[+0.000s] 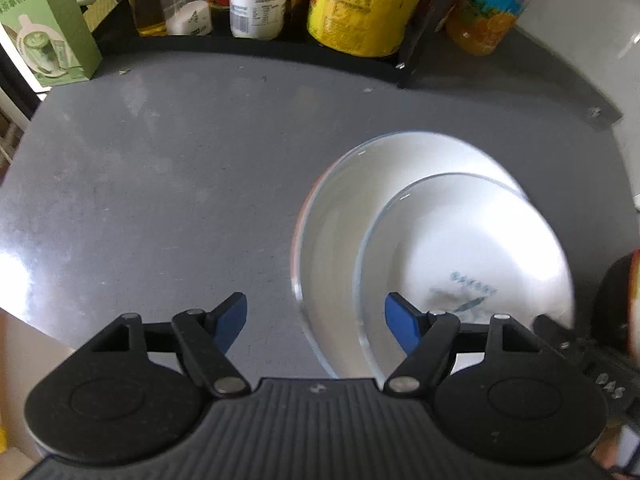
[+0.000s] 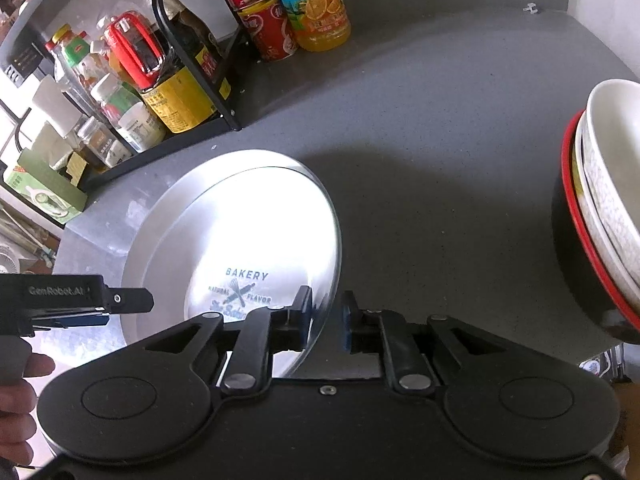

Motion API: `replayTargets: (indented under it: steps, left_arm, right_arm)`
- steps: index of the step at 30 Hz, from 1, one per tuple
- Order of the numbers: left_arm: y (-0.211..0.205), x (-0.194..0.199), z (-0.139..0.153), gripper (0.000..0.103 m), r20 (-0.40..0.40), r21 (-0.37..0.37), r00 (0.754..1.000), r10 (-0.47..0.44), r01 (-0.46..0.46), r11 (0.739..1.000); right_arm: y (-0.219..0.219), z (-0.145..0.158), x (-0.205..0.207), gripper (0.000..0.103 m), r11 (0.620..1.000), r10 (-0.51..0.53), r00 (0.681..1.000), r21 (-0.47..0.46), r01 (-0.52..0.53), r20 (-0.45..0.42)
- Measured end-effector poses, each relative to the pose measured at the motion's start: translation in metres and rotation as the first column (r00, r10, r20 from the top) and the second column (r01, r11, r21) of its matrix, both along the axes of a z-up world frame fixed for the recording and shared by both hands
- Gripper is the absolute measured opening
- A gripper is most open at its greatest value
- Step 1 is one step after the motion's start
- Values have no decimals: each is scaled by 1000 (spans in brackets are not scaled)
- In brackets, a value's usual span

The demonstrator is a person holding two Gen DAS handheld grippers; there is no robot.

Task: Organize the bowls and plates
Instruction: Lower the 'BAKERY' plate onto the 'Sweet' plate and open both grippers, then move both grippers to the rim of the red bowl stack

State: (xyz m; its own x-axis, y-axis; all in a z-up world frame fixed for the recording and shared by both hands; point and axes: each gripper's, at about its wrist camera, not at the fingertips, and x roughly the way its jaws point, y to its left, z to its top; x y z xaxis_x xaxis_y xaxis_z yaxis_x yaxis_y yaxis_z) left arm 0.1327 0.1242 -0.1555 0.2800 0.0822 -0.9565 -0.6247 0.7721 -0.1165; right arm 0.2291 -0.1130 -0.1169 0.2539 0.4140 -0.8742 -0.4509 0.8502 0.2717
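A white plate (image 2: pixel 256 240) printed BAKERY lies inside a larger white plate (image 2: pixel 160 232) on the grey counter (image 2: pixel 420 128). My right gripper (image 2: pixel 325 318) straddles the printed plate's near right rim, jaws closed onto it. In the left wrist view the printed plate (image 1: pixel 472 248) sits offset on the larger plate (image 1: pixel 360 200), both blurred. My left gripper (image 1: pixel 316 322) is open over the counter at the plates' left edge, holding nothing. A stack of white bowls (image 2: pixel 612 168) rests in a black, red-rimmed bowl (image 2: pixel 576 248) at the far right.
A black wire rack (image 2: pixel 192 80) of bottles and jars lines the back left, with red cans (image 2: pixel 264 20) and an orange juice bottle (image 2: pixel 320 4) beside it. A green carton (image 1: pixel 44 36) stands at the back left. A hand (image 2: pixel 16 396) holds the left gripper (image 2: pixel 116 308).
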Motion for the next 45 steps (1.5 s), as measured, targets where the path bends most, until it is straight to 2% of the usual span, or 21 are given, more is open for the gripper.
replayTargets:
  steps: [4, 7, 13, 17, 22, 29, 35, 39, 41, 43, 45]
  left_arm:
    - [8, -5, -9, 75, 17, -34, 999, 43, -43, 999]
    - [9, -3, -11, 75, 24, -13, 999, 41, -41, 999]
    - [21, -6, -16, 78, 51, -29, 994, 95, -93, 995]
    - [27, -7, -18, 81, 54, -37, 994, 99, -97, 995]
    - [27, -5, -17, 81, 53, 20, 994, 98, -99, 995]
    - [32, -6, -17, 81, 49, 7, 995, 84, -85, 996]
    - [27, -4, -12, 81, 43, 25, 997, 70, -71, 997]
    - [22, -10, 0, 81, 89, 13, 991, 98, -100, 995]
    - [16, -8, 9, 81, 106, 22, 990, 89, -91, 996]
    - [9, -7, 17, 81, 120, 33, 989, 83, -87, 996]
    - [0, -7, 26, 84, 130, 28, 989, 77, -81, 996]
  right_arm:
    - [3, -2, -1, 24, 1000, -4, 1000, -21, 4, 12]
    - [7, -6, -1, 28, 1000, -7, 1000, -31, 7, 9]
    - [18, -11, -5, 31, 998, 10, 1000, -70, -9, 17]
    - [24, -11, -3, 34, 995, 18, 1000, -96, -15, 26]
    - [30, -10, -1, 39, 993, 28, 999, -113, -24, 37]
    - [36, -5, -4, 39, 989, 38, 998, -144, -30, 58]
    - [35, 5, -11, 41, 990, 70, 995, -130, -61, 71]
    - [28, 19, -16, 46, 994, 87, 994, -66, -83, 72]
    - [24, 27, -18, 52, 994, 106, 991, -31, -104, 78]
    - [19, 34, -20, 63, 993, 121, 988, -13, -120, 100]
    - [14, 40, -22, 66, 990, 138, 983, -3, -138, 117]
